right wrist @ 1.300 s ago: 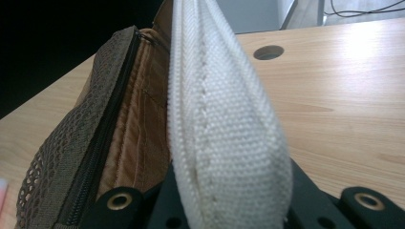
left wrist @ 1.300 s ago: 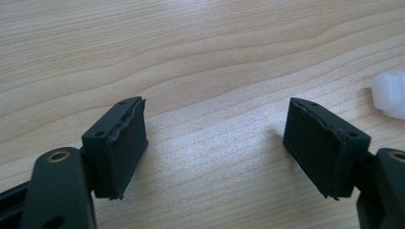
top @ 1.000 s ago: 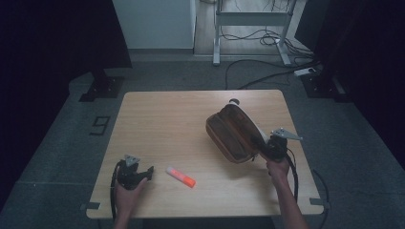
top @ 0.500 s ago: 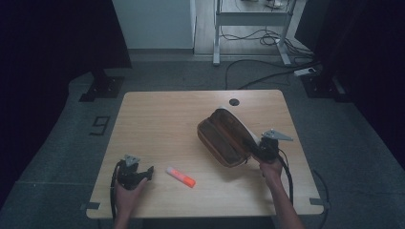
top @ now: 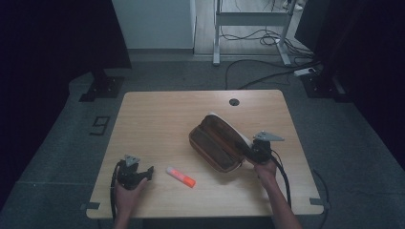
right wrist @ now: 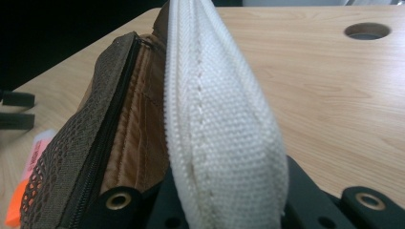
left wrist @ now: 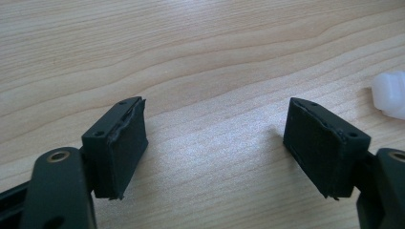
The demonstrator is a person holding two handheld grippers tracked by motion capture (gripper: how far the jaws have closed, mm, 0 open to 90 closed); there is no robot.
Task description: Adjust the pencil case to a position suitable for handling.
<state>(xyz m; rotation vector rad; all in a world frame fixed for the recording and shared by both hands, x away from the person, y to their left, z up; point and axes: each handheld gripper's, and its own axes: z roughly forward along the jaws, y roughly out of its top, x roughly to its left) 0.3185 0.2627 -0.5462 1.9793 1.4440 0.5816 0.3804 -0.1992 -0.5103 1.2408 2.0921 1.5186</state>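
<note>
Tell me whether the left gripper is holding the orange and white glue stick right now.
No: the left gripper stands open over bare wooden table, and the orange and white glue stick lies apart beside it.

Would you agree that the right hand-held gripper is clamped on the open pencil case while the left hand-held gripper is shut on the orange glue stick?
Not quite. The left hand-held gripper is open and empty, with bare table between its jaws in the left gripper view; the orange glue stick lies beside it. The right hand-held gripper is indeed clamped on the open pencil case.
</note>
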